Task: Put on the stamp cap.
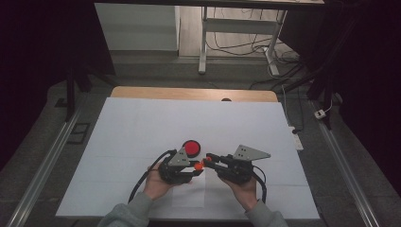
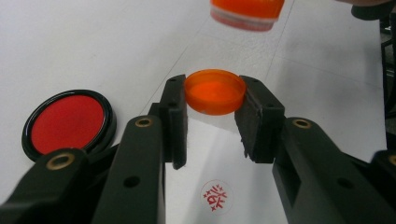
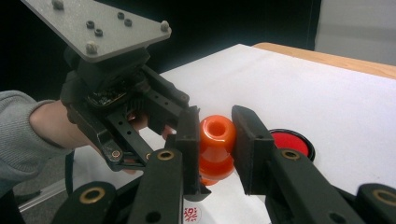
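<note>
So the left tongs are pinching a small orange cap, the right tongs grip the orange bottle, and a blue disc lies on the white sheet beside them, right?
Nearly. The disc is red with a black rim, not blue, as the left gripper view shows. The rest holds: the left tongs pinch the orange cap, and the right tongs grip the orange bottle.

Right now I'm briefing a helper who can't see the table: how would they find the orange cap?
Start at the white sheet covering the table, then find the two grippers meeting near its front edge. The orange cap sits pinched in the left gripper, open side showing. Unlike the flat black-rimmed red disc nearby, it is small, translucent and held off the sheet.
</note>
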Demonstrator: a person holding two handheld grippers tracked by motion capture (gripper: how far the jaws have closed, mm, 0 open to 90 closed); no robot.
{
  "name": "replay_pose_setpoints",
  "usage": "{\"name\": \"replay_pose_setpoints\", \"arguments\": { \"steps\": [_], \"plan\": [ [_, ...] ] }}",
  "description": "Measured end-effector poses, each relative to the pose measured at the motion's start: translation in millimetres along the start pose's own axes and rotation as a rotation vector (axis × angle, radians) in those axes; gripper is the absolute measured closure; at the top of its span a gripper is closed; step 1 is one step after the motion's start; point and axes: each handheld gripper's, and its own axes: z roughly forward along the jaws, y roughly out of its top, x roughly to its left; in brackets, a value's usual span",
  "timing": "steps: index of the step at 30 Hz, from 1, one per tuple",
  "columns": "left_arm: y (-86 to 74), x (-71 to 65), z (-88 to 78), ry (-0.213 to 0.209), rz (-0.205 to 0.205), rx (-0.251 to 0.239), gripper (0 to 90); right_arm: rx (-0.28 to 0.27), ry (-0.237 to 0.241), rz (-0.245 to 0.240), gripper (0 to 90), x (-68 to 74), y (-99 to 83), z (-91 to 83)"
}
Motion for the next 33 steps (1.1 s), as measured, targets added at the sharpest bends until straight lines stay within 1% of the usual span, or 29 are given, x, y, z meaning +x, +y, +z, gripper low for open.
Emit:
{"name": "replay_pose_setpoints", "arguments": {
  "steps": [10,12,18,21,29,33],
  "plan": [
    [3.4,-4.0,6.5,-0.005,0.021,0.013,64.8,0.006,0.004,-0.001,73.2,0.2,-1.0,1.2],
    [3.9,-4.9,7.4,-0.004,0.017,0.008,64.8,0.005,0.004,-0.002,73.3,0.2,-1.0,1.2],
    [5.9,-5.9,8.5,-0.007,0.026,0.01,64.8,0.01,0.006,-0.003,73.2,1.1,-1.4,2.2],
    [6.5,-6.8,9.8,-0.008,0.018,0.002,64.7,0.011,0.004,-0.006,73.2,1.3,-1.8,2.6],
    [7.2,-7.3,10.9,-0.006,0.028,0.011,64.8,0.017,0.005,-0.003,73.2,0.9,-3.6,3.8],
    [7.2,-6.7,9.8,-0.005,0.024,0.006,64.7,0.021,-0.006,-0.009,73.3,1.2,-4.7,4.3]
  ]
}}
